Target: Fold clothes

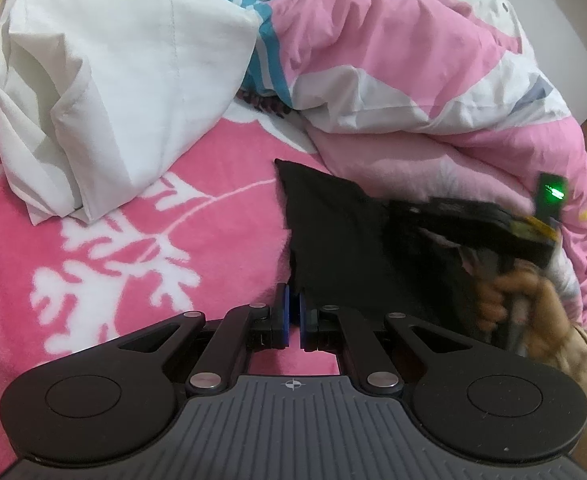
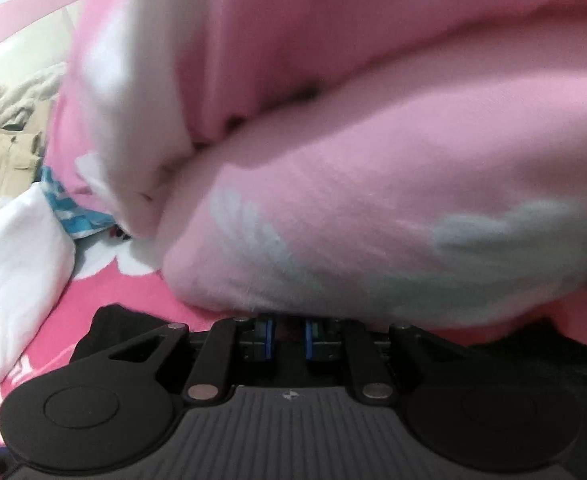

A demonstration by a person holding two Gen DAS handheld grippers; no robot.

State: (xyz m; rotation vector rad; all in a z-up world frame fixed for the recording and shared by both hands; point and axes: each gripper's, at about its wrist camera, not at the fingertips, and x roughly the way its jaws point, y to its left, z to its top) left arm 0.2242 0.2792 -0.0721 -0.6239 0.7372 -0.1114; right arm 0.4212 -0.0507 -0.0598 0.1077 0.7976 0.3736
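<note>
Left gripper pinching limp black garment; fluffy pink blanket.

I am looking at a bedroom in a home. I see a bed with a pink blanket that has white flowers on it. A puffy pink and white quilt is piled on top. Clothes lie about: a white one and a black one.
</note>
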